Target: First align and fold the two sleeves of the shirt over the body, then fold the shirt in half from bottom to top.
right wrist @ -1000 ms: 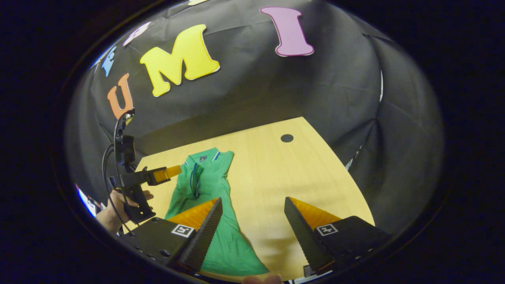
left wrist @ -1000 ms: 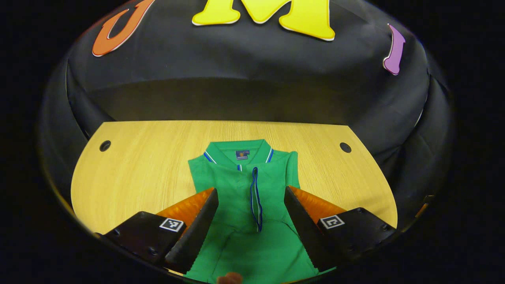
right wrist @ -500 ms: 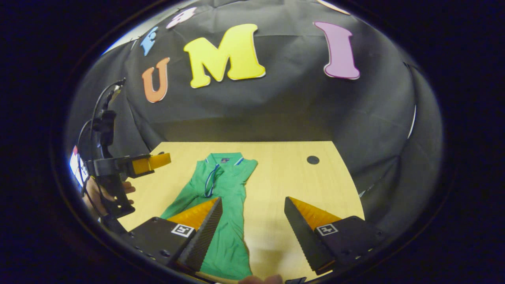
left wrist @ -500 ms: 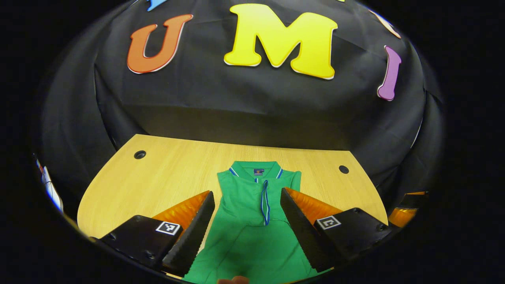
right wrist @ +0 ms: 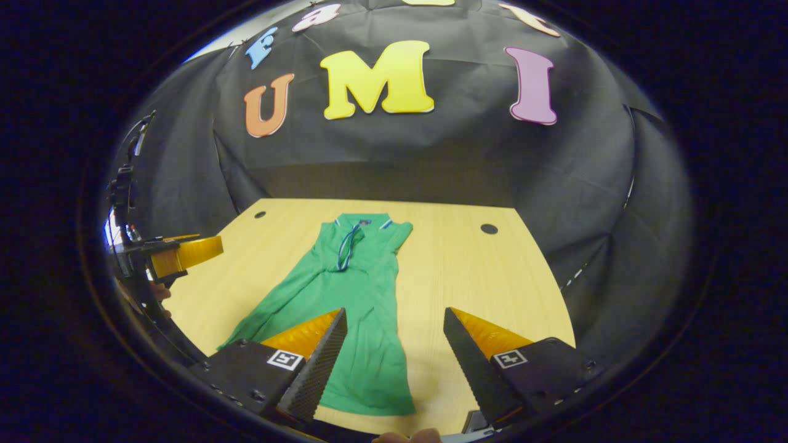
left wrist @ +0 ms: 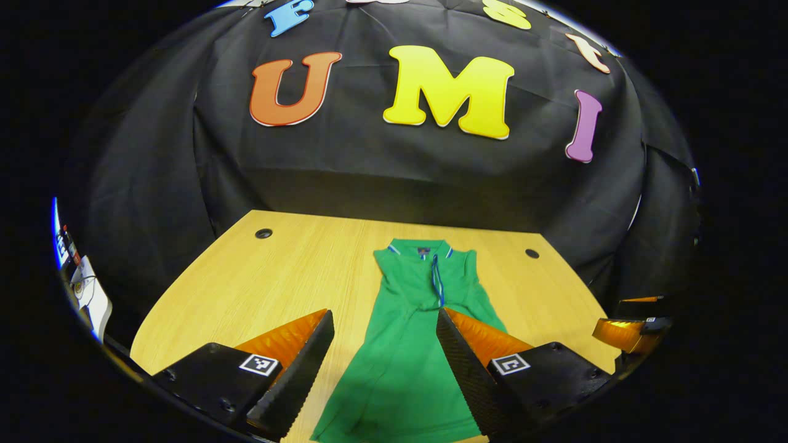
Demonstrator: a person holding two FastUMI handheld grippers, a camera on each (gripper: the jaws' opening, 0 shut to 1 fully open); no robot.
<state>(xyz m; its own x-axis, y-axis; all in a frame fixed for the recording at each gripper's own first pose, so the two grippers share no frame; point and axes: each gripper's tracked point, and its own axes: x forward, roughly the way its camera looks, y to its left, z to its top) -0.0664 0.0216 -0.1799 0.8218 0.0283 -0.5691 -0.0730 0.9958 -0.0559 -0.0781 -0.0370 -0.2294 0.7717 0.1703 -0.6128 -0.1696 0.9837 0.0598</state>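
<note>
Green polo shirt [left wrist: 409, 344] lies flat on the wooden table [left wrist: 258, 289], collar toward the booth wall, hem toward me. Both sleeves look already folded in over the body: the outline is a narrow strip with no sleeve sticking out at the sides, and a blue-trimmed sleeve edge [right wrist: 346, 246] lies across the chest. So I judge step one done, and the step in hand is the bottom-to-top fold, not yet begun.

My left gripper [left wrist: 385, 363] is wide open, holding nothing, above the lower half of the shirt with its fingers straddling the cloth. My right gripper [right wrist: 394, 363] is also wide open and empty; in the right gripper view its left finger [right wrist: 320, 363] overlaps the shirt's right edge while the other finger is over bare table. The left gripper also shows far off at the left edge of the right gripper view, a hand [right wrist: 157, 292] under it.

Next move, as I judge it: bring both grippers down to the hem corners, left one to the near-left corner [right wrist: 237, 338], right one to the near-right corner [right wrist: 403, 406], pinch the layers there, lift together and carry the hem up to the collar [left wrist: 422, 249]. Needs even height on both sides so the tucked sleeves don't slide out. Hem edge is partly cut off in the left gripper view.
</note>
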